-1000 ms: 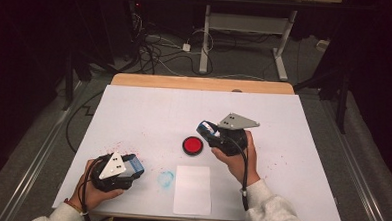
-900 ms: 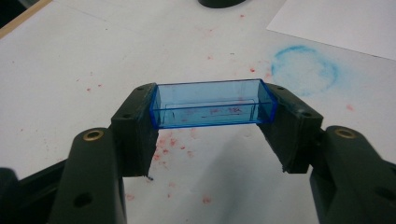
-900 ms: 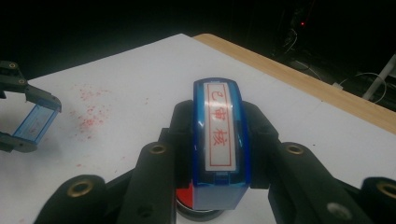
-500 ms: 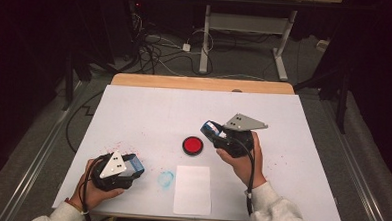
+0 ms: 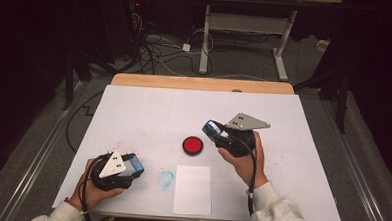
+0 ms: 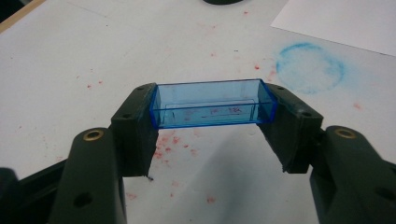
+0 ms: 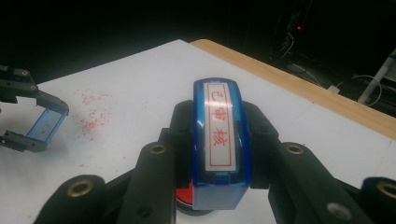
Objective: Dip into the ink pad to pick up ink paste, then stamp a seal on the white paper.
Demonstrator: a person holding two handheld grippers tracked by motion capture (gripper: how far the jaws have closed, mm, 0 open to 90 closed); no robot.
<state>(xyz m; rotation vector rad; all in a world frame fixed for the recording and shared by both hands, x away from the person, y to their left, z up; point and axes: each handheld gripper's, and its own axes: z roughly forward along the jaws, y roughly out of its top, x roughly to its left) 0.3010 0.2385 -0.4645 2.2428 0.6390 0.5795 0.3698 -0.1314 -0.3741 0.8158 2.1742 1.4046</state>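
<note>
Stamp (image 7: 219, 144) clamped in right tool (image 7: 219, 154), red ink pad (image 7: 184, 198) mostly hidden beneath.

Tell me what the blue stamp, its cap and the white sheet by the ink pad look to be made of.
Stamp: glossy blue plastic, judging by the highlights along its edges, with a white label printed in red.
Cap: clear blue-tinted hard plastic; the table's red specks show through it.
White sheet: probably matte paper, thin and flat with no sheen.
Ink pad: red pad in a dark, likely plastic, rim.
</note>
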